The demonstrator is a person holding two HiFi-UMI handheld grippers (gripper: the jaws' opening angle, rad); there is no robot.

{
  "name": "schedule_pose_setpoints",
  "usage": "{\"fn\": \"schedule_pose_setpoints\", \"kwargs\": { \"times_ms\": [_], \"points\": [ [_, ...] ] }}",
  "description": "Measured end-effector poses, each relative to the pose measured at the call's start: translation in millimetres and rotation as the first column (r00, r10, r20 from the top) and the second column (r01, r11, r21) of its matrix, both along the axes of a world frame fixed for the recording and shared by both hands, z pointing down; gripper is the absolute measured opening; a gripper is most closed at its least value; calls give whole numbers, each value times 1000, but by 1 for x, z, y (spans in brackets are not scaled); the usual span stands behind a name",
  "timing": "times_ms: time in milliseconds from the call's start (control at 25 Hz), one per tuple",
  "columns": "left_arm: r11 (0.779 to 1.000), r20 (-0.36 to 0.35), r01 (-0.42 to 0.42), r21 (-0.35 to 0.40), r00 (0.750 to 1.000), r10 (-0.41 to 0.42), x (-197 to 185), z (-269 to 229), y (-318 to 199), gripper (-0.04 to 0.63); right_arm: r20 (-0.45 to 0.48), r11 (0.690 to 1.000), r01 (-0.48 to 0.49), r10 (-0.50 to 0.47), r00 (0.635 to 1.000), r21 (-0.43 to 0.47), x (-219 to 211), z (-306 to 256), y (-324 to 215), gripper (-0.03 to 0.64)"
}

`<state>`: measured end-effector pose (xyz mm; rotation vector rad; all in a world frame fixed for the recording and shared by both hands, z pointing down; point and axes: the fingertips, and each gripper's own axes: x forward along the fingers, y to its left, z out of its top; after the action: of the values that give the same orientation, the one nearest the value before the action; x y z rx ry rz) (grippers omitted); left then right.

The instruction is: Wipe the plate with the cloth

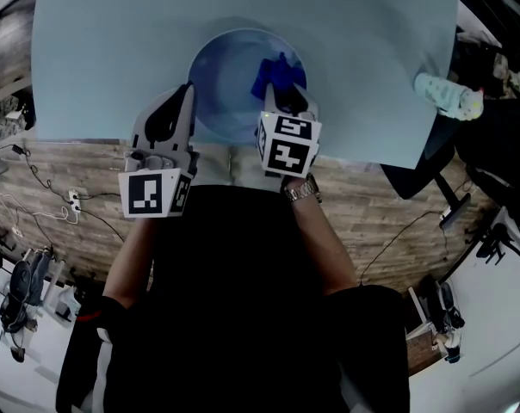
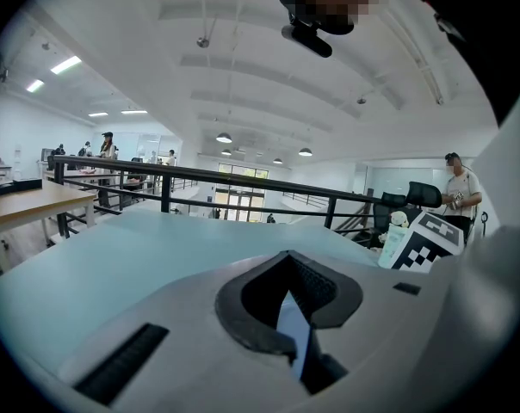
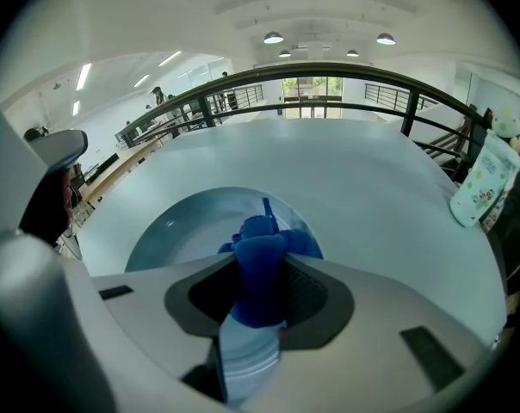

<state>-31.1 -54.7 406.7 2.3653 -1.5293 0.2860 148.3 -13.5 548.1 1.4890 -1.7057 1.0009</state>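
Blue plate (image 1: 225, 89) sits near front edge of pale blue table (image 1: 105, 50). Left gripper (image 1: 188, 95) at plate's left rim, jaws closed onto thin rim edge. Right gripper (image 1: 281, 100) over plate's right side, jaws clamped on bunched dark blue cloth (image 1: 275, 74); cloth end sticks out past jaws above plate. Wristwatch (image 1: 302, 191) on right wrist. White patterned pouch (image 1: 449, 95) lies at table's far right edge, well apart from plate. Black railing (image 3: 329, 69) beyond table. Cables trail on wooden floor (image 1: 62, 205).
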Motion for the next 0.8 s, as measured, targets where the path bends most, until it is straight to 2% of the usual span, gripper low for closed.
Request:
{"fn": "schedule_pose_setpoints", "kwargs": {
  "times_ms": [440,800],
  "points": [
    [1000,-2,24,0,1000,-24,-13,1,8,1,67,995,93,-95,993,32,-48,-15,8,118],
    [999,-2,42,-6,999,-42,-24,4,9,2,139,980,195,-197,970,31,-101,-21,15,118]
  ]
}}
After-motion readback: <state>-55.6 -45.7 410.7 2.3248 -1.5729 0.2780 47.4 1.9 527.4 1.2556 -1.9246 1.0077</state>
